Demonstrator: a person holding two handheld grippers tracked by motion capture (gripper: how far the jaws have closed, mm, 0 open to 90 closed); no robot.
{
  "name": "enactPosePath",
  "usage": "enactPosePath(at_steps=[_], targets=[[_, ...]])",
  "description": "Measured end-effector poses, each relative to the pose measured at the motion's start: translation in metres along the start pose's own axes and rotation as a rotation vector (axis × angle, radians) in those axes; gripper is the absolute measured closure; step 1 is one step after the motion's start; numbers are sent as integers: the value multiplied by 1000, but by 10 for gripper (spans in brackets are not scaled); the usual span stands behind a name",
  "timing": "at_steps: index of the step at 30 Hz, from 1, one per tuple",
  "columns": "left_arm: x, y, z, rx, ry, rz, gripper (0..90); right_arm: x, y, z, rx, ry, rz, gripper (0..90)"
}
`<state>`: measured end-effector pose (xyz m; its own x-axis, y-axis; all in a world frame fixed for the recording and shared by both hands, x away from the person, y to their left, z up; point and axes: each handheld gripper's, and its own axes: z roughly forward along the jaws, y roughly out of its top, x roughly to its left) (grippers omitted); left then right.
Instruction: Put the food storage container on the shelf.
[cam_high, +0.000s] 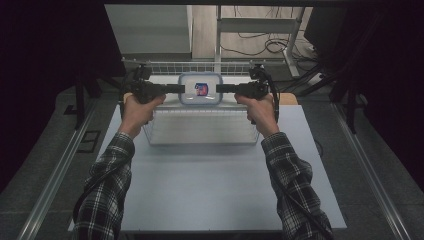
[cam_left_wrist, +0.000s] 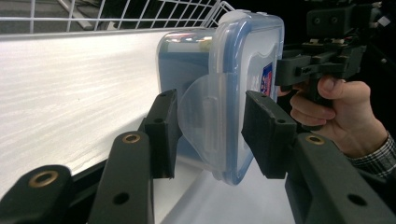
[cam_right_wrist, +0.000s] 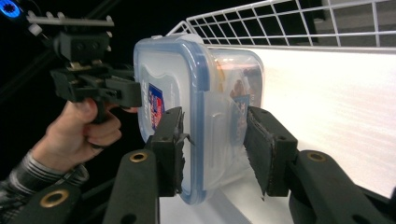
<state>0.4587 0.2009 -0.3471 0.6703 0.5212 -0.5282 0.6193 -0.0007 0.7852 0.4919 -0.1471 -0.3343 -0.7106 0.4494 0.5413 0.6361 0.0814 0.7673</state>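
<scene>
Plaid sleeves (cam_high: 107, 200) reach up from the near edge of the grey table (cam_high: 210, 190) as a person lifts a clear plastic food container (cam_high: 200, 89) with a blue-rimmed lid between two tools. The left hand-held gripper (cam_high: 176, 89) has its jaws at middling width, clamped on the latch flap at one end of the container (cam_left_wrist: 224, 93); the right hand-held gripper (cam_high: 223, 89) grips the opposite end in the same way, jaws on either side of the lid rim and its flap (cam_right_wrist: 205, 112). The container hangs between the two, level, with the lid on and a red-and-blue label facing up. Below and just beyond it stands a white wire basket (cam_high: 200, 127). The pickup looks complete; whether the container is headed into the basket or away from it cannot be told, and setting it down remains.
</scene>
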Motion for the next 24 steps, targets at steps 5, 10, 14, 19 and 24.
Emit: enactPosePath(at_steps=[5,10,14,19,24], targets=[[-3,2,1,12,20,13,552,1,2,0,8,-17,2,569],[-2,3,1,19,30,13,551,2,1,1,0,-43,-5,562],[-1,6,3,39,44,11,525,6,1,4,5,-85,-40,595],[1,8,5,43,56,3,515,7,2,5,13,-119,-53,610],[-1,9,6,47,108,25,458,8,0,6,24,-147,-55,605]])
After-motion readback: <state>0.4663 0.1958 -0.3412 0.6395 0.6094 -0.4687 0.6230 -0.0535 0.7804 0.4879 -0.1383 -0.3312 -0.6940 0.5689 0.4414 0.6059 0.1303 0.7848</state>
